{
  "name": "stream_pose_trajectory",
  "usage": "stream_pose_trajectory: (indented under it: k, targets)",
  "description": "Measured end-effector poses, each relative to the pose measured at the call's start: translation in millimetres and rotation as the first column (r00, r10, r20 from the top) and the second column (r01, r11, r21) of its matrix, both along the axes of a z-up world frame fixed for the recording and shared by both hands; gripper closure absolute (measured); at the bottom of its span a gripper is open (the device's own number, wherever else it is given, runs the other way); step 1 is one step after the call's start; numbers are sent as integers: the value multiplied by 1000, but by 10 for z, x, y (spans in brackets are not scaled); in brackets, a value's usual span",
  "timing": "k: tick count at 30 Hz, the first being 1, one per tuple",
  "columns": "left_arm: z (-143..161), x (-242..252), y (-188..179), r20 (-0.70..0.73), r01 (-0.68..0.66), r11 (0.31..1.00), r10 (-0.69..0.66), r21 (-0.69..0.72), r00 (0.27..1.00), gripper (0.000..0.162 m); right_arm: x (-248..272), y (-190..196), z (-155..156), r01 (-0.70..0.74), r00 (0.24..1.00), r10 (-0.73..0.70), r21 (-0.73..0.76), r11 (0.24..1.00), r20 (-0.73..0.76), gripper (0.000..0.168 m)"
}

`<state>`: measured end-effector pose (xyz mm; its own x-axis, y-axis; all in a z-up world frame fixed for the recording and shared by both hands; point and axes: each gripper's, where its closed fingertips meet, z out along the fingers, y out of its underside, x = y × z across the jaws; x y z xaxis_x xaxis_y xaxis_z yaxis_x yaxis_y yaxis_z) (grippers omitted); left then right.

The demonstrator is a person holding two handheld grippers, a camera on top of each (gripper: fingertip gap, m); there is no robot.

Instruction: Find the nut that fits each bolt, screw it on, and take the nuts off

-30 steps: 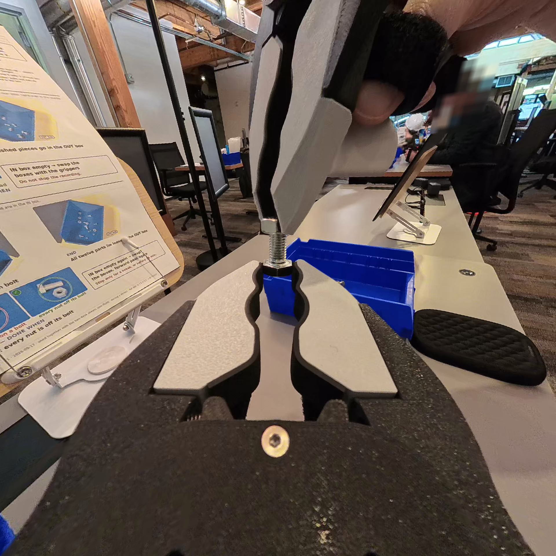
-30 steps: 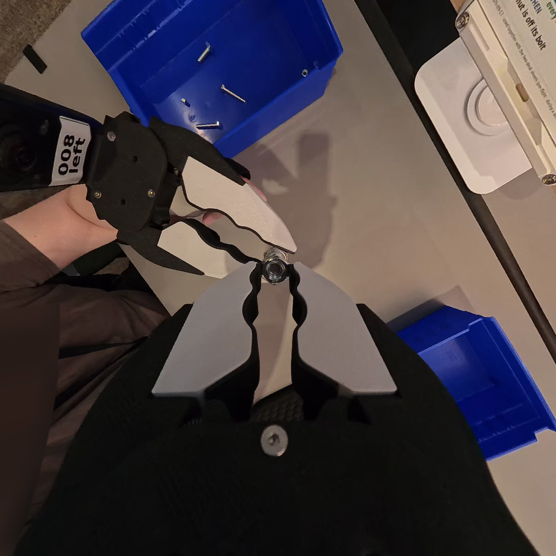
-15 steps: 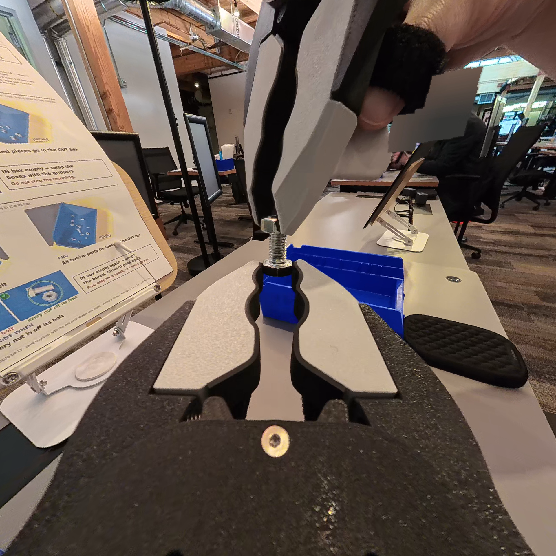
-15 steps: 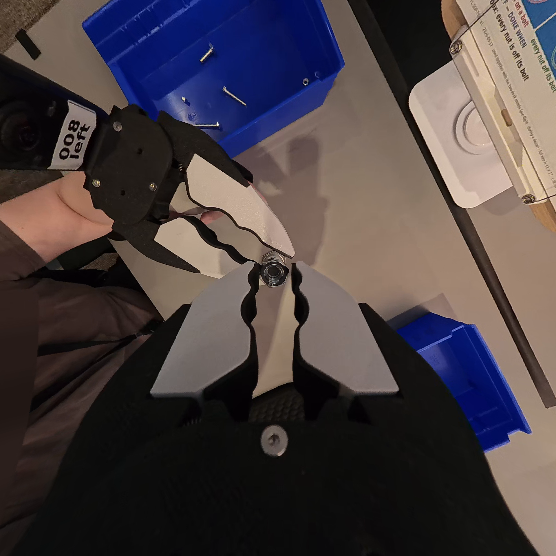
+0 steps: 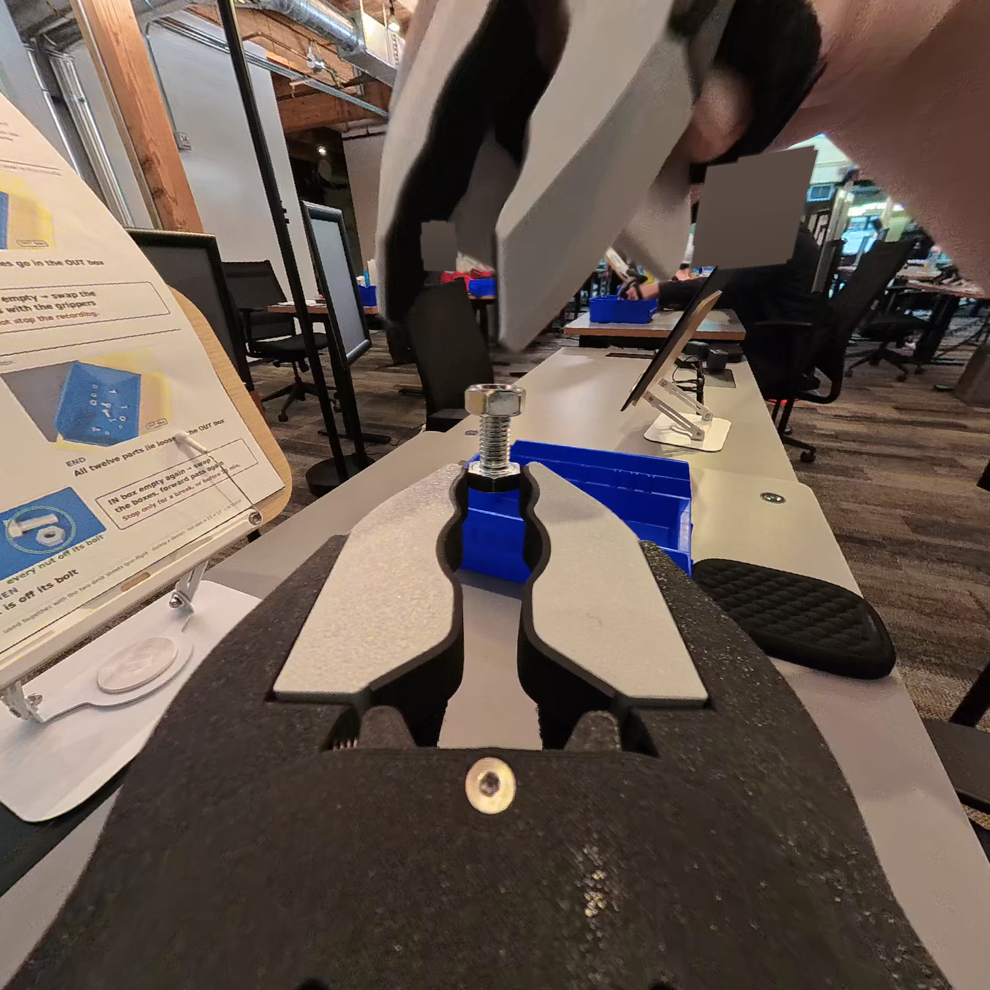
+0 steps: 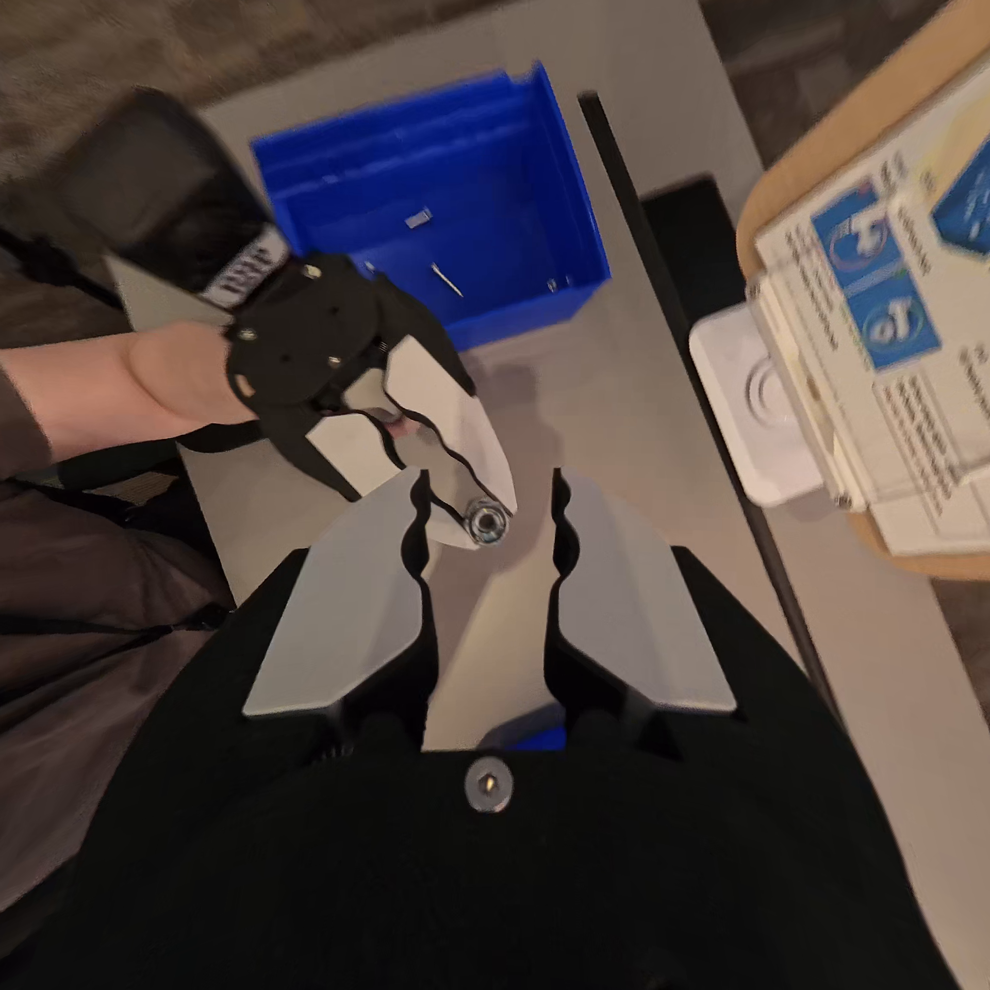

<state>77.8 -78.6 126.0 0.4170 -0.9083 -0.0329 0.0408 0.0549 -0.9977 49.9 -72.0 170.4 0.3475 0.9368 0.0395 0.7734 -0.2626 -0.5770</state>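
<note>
Left wrist view: left gripper (image 5: 493, 478) clamped on bolt (image 5: 494, 444); nut (image 5: 494, 400) sits at the top
Right gripper (image 6: 488, 485): fingers apart, clear of the nut
Left to do: spin nut on or off; cannot tell which

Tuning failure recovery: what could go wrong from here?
1. Nut sits at the top end of the bolt, right gripper open and clear; if barely threaded, it may drop.
2. Left gripper pinches the bolt only at its tips; a regrasp bump could tip it out.
</note>
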Motion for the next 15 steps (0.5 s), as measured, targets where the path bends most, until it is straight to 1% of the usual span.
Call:
stream_pose_trajectory:
  k: [2, 4, 6, 8, 9, 10, 12, 13, 15]
  targets:
    - [8, 12, -41, 0, 36, 999, -36, -6, 999, 145, -26, -89, 134, -97, 993, 101, 57, 994, -67, 122]
    - [28, 28, -108, 14, 95, 995, -95, -24, 995, 145, -3, -201, 248, -192, 969, 205, 104, 976, -137, 120]
    - [62, 36, -171, 34, 145, 989, -144, -35, 989, 145, 57, -255, 359, -223, 934, 258, 159, 962, -248, 113]
    - [85, 34, -208, 37, 162, 986, -161, -34, 986, 144, 107, -357, 466, -258, 849, 327, 216, 942, -415, 109]
    - [90, 36, -227, 36, 172, 984, -171, -38, 985, 145, 149, -374, 496, -251, 802, 353, 266, 931, -481, 106]
    - [99, 38, -245, 39, 181, 983, -180, -40, 983, 144, 189, -398, 506, -241, 753, 384, 319, 917, -534, 105]
    - [126, 36, -271, 59, 196, 980, -193, -44, 979, 145, 234, -415, 428, -192, 684, 417, 405, 894, -598, 95]
    - [136, 36, -282, 69, 204, 978, -200, -49, 977, 145, 228, -435, 342, -178, 665, 430, 429, 886, -610, 93]
    - [152, 33, -289, 87, 216, 975, -210, -56, 974, 145, 188, -460, 149, -156, 657, 433, 452, 879, -616, 89]
